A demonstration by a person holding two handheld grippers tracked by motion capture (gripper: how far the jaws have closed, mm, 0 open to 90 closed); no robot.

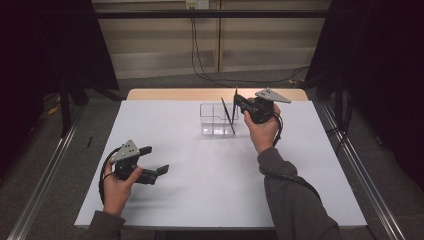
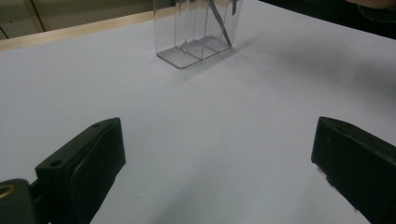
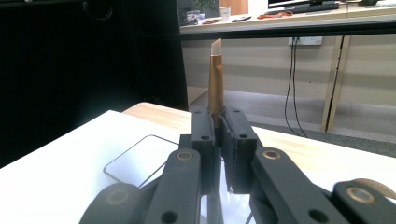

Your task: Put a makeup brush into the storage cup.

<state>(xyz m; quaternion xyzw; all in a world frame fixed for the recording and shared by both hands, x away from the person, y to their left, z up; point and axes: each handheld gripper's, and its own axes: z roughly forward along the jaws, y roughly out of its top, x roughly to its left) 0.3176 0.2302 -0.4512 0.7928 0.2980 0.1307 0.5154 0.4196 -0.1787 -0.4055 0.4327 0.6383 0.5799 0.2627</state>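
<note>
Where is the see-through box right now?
In the high view the clear box stands on the far middle of the white table, just left of the right gripper, which pinches a thin stick.

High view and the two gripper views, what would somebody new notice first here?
First, the right claw at the far side of the white table, shut on a thin brown stick standing upright just above a clear plastic organizer. A second dark stick already leans inside that organizer. Nearer the person, the left claw rests low over the table with its jaws wide open and nothing between them.
</note>
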